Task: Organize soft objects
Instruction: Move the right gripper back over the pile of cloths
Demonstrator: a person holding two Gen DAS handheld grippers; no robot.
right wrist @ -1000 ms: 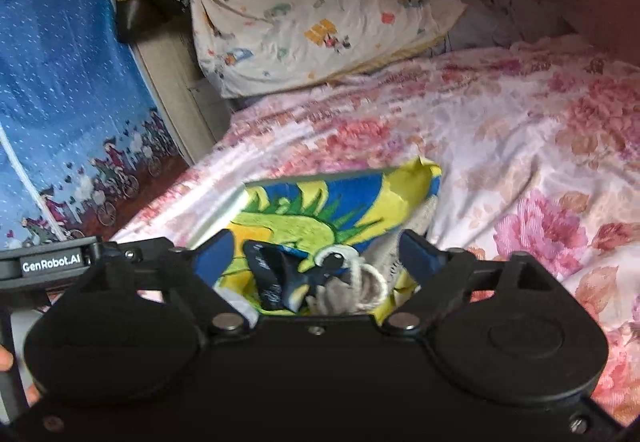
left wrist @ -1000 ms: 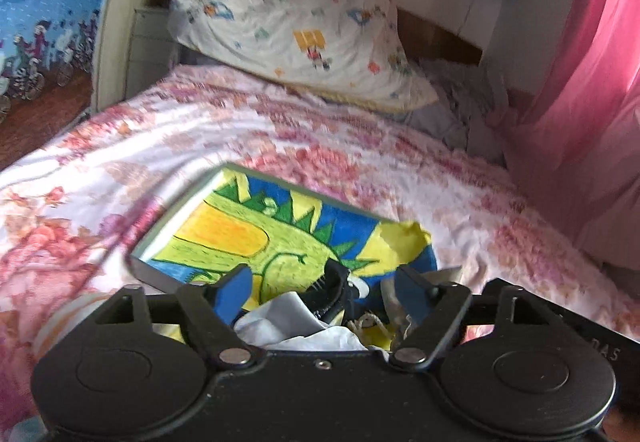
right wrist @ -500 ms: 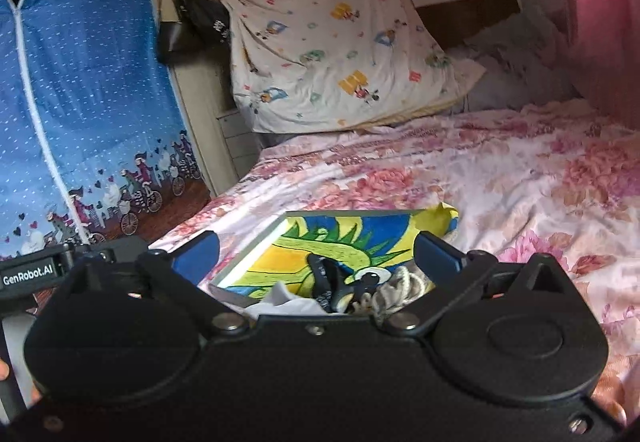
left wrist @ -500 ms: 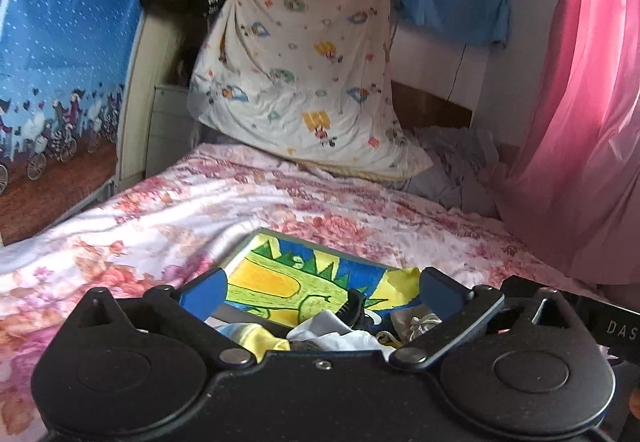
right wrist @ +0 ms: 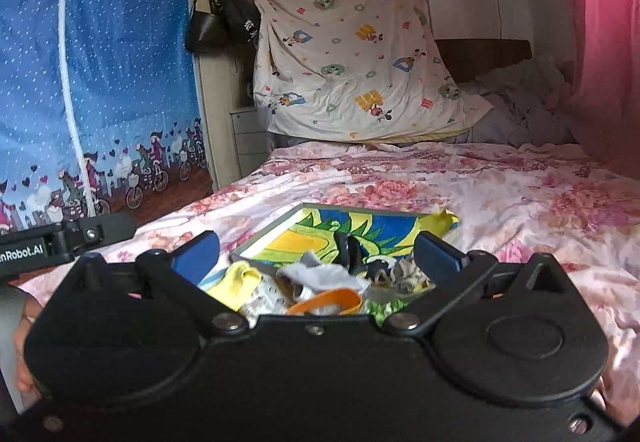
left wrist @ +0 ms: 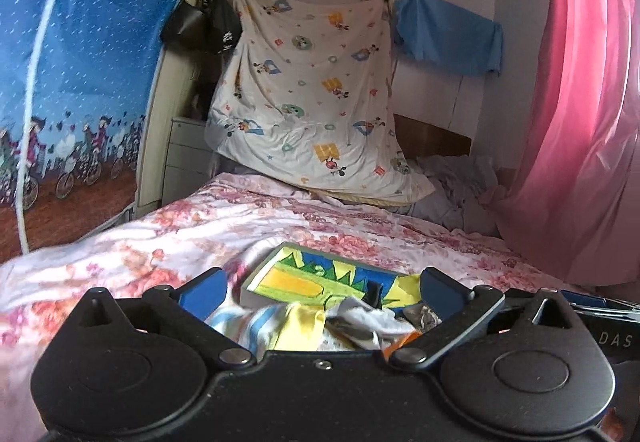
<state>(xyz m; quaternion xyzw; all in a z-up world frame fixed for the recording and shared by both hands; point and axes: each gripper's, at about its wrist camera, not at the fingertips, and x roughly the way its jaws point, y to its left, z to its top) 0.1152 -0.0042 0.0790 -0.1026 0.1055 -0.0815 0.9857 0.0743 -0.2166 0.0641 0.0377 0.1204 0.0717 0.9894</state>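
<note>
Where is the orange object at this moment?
In the right wrist view, the orange object lies low at centre, among the small clothes between the open right gripper's fingers.

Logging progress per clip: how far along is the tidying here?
Early. Done: nothing looks sorted. In hand: nothing; the left gripper and right gripper are both open above the pile of small clothes. Left: the whole pile, jumbled on the dinosaur-print box on the bed.

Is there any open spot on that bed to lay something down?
Yes: the flowered bedspread lies bare between the dinosaur-print box and the pink curtain, and up toward the cartoon pillow. It is crowded inside the box, among small clothes.
</note>
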